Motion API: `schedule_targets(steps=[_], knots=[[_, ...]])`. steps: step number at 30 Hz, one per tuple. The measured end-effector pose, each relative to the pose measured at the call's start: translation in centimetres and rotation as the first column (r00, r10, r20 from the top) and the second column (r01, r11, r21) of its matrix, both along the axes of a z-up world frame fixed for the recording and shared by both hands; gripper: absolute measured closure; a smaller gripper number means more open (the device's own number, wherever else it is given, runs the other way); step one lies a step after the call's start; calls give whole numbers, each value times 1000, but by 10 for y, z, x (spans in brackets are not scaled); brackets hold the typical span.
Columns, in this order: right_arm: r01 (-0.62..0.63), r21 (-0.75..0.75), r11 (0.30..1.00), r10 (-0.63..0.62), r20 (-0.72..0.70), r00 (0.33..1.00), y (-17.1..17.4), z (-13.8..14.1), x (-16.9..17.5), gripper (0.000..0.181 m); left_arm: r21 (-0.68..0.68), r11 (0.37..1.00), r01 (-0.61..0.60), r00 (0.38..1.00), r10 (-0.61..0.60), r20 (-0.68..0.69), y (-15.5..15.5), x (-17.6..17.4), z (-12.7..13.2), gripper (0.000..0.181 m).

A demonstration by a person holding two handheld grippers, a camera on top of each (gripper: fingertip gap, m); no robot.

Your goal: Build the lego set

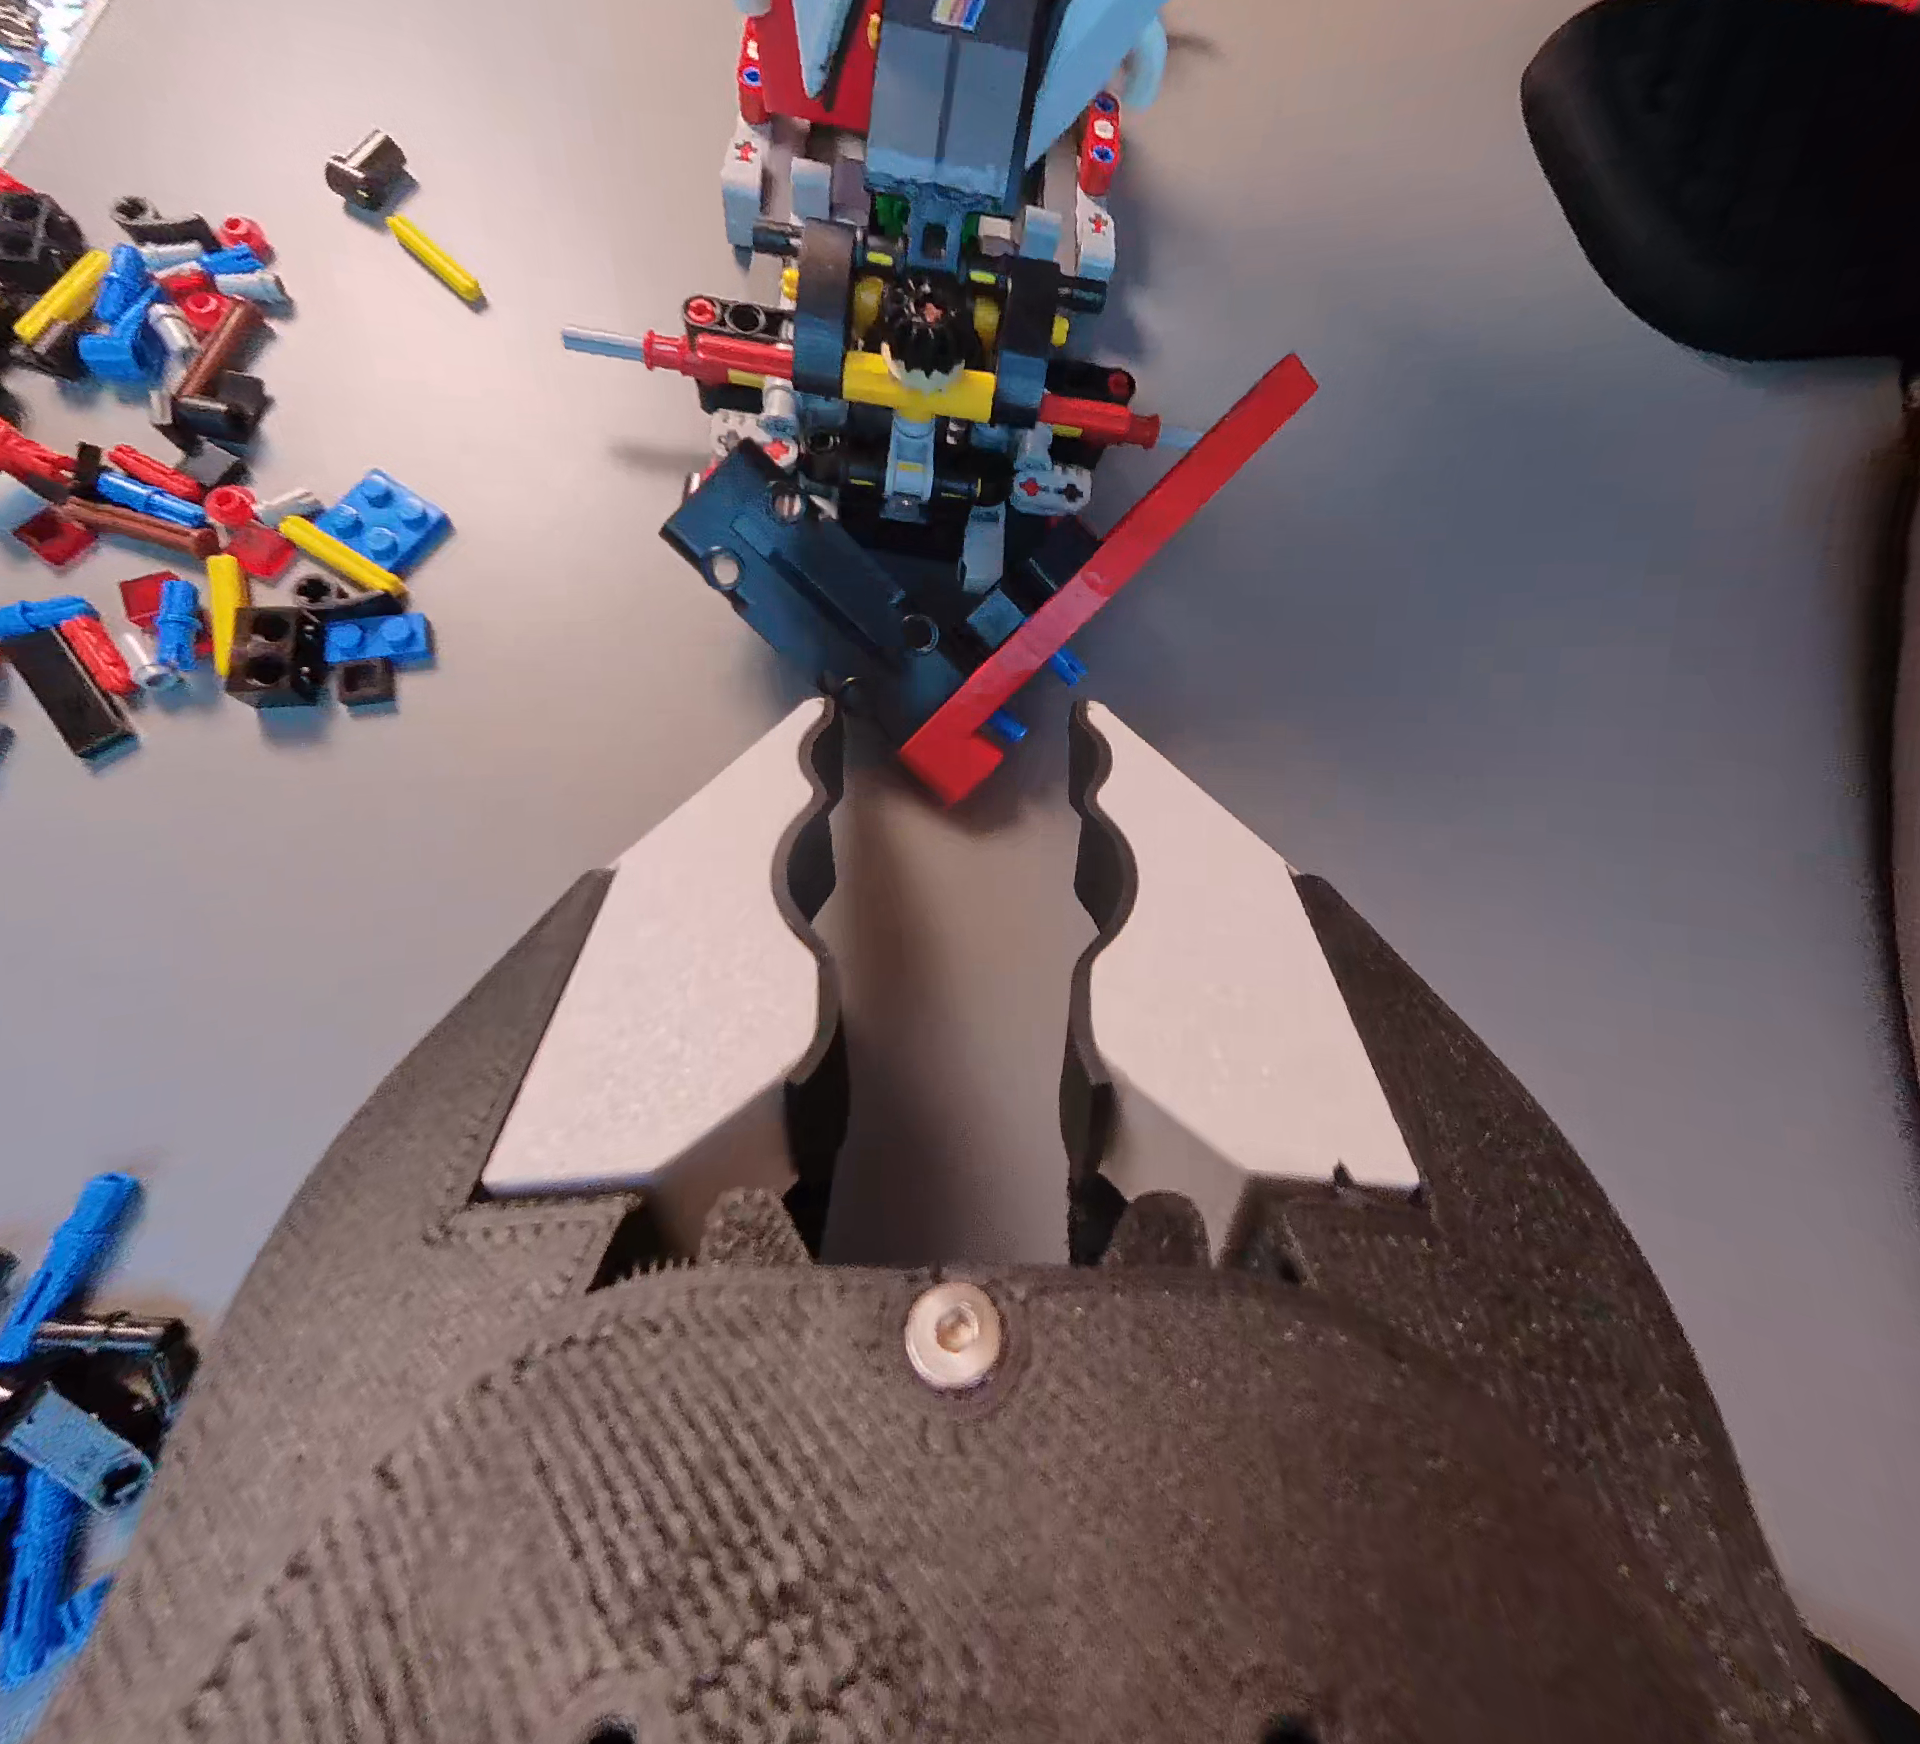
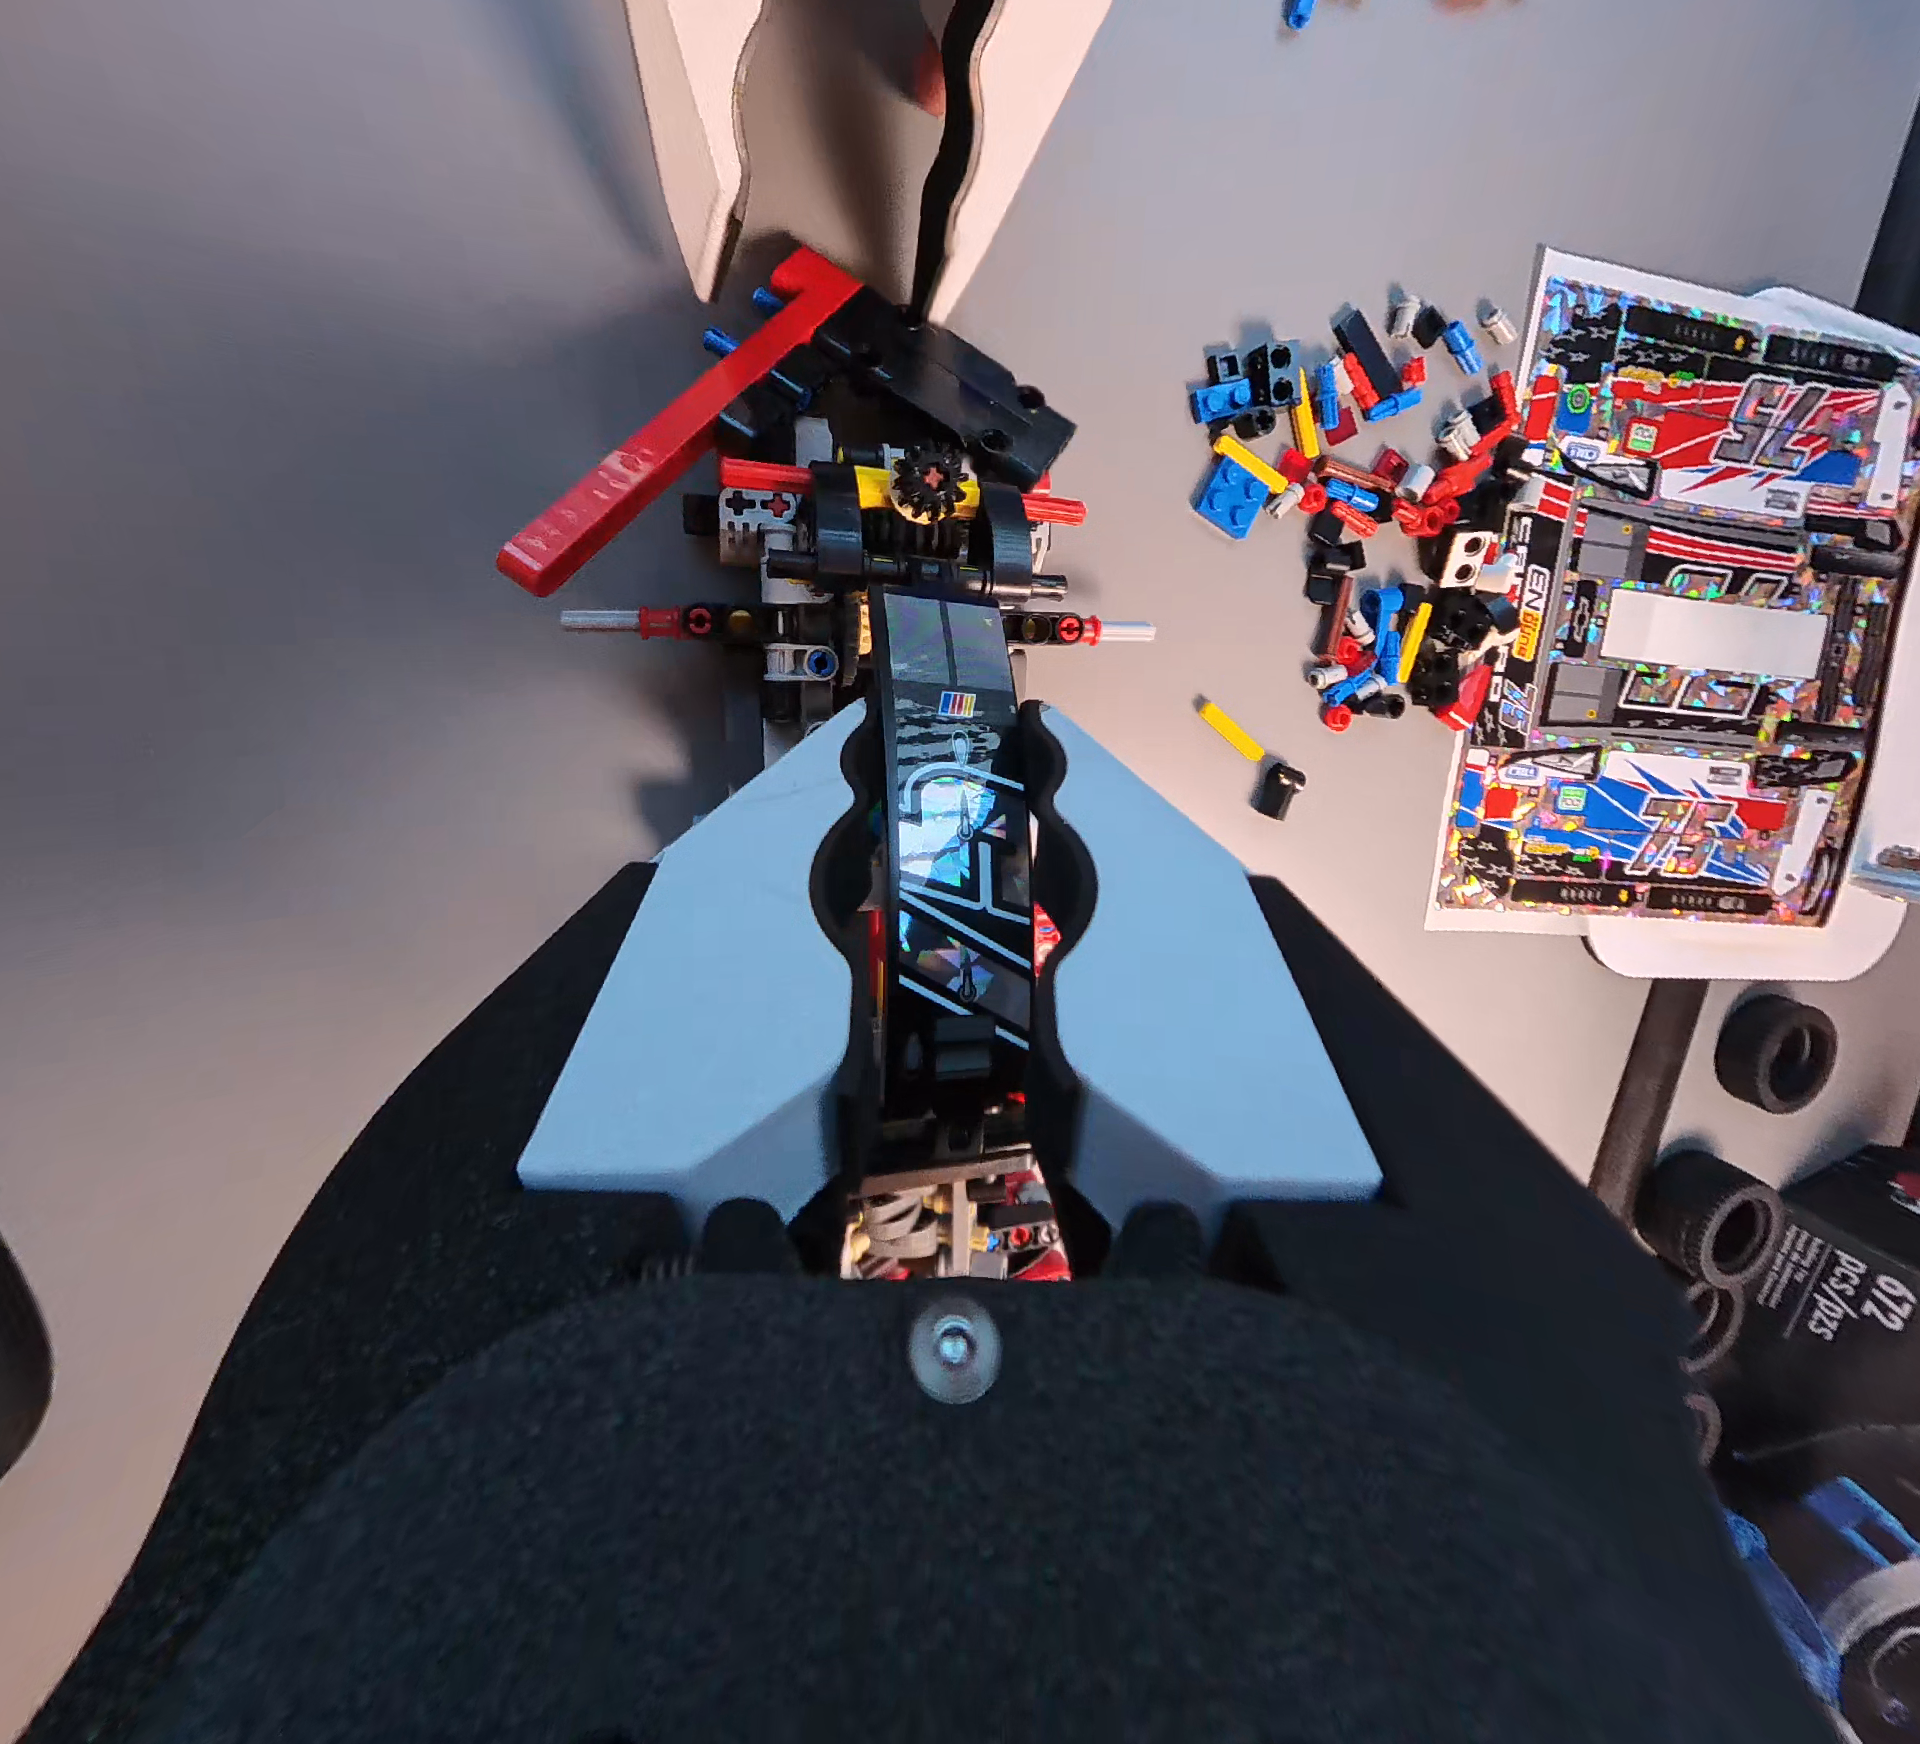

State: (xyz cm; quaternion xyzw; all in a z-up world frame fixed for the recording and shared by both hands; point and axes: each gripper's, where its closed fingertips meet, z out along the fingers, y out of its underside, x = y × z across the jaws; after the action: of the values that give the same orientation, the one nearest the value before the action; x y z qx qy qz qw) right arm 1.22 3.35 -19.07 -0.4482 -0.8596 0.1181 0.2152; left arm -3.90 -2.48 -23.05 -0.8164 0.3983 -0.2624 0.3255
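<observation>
Right gripper jaws clench the partly built lego car on the grey bench; left gripper jaws stand released beside its red beam.

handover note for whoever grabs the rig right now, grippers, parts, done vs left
Right gripper: shut on the lego car chassis, clamping its stickered black body panel.
Left gripper: open, at the chassis end by the long red beam, gripping nothing.
The red beam sits skewed across the black end panel, seemingly not seated.
Loose pieces and sticker sheet on the table.
Done: chassis core. Left: seat beam, remaining parts, stickers.
</observation>
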Motion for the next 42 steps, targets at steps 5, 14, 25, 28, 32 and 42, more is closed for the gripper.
schedule_targets(steps=[5,14,25,28,32,42], knots=[[-41,-22,999,41,-7,999,-15,-1,1,158,57,998,24,999,-22,-33,-16,-4,1,128],[-97,-80,992,90,-88,992,-36,-3,6,157,150,962,226,970,-209,-124,-33,1,-11,85],[-56,-88,995,46,-113,993,-38,4,8,152,138,944,299,952,-286,-105,-34,3,-12,101],[-2,-60,998,-6,-136,991,-37,15,12,144,136,956,258,963,-244,-114,-36,-1,-12,101],[45,-102,994,-67,-219,973,-64,40,16,151,122,975,184,977,-168,-131,-35,-7,-12,101],[269,-301,915,-304,-76,950,-139,-38,8,146,72,997,-26,996,32,-83,-38,-3,-9,102]])
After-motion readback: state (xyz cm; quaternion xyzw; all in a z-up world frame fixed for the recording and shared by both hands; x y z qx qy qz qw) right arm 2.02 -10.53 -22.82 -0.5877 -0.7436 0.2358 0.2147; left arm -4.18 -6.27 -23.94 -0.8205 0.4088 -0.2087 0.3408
